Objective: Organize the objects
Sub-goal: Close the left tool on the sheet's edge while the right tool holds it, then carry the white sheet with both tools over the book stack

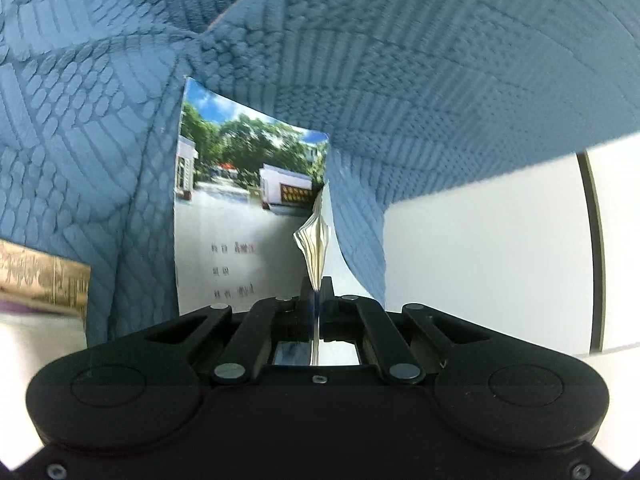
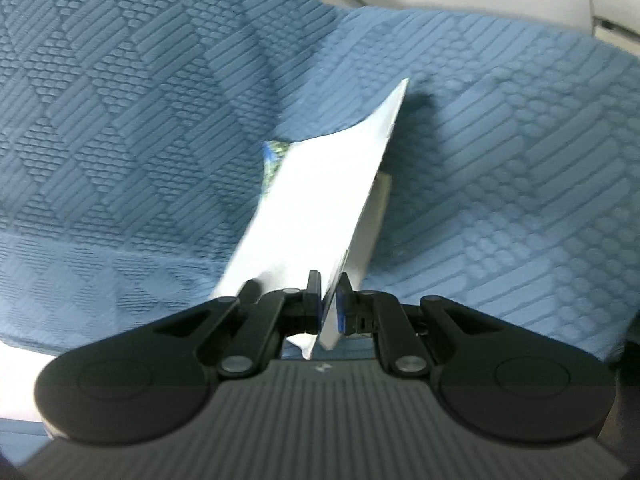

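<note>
In the left wrist view a thin booklet (image 1: 240,200) stands on edge, its cover showing a photo of trees and a white gate above lines of print. My left gripper (image 1: 318,292) is shut on its lower right corner, where the pages (image 1: 314,240) fan out just above the pads. In the right wrist view my right gripper (image 2: 330,292) is shut on the lower edge of a white booklet (image 2: 316,200), which tilts up and to the right. A strip of coloured print (image 2: 274,152) shows at its left edge. Whether both views show one booklet I cannot tell.
A blue quilted cloth (image 1: 400,80) with a raised pattern fills the background of both views (image 2: 120,120). A tan item with printed characters (image 1: 44,276) lies at the left. A white panel (image 1: 500,260) with a dark vertical seam stands at the right.
</note>
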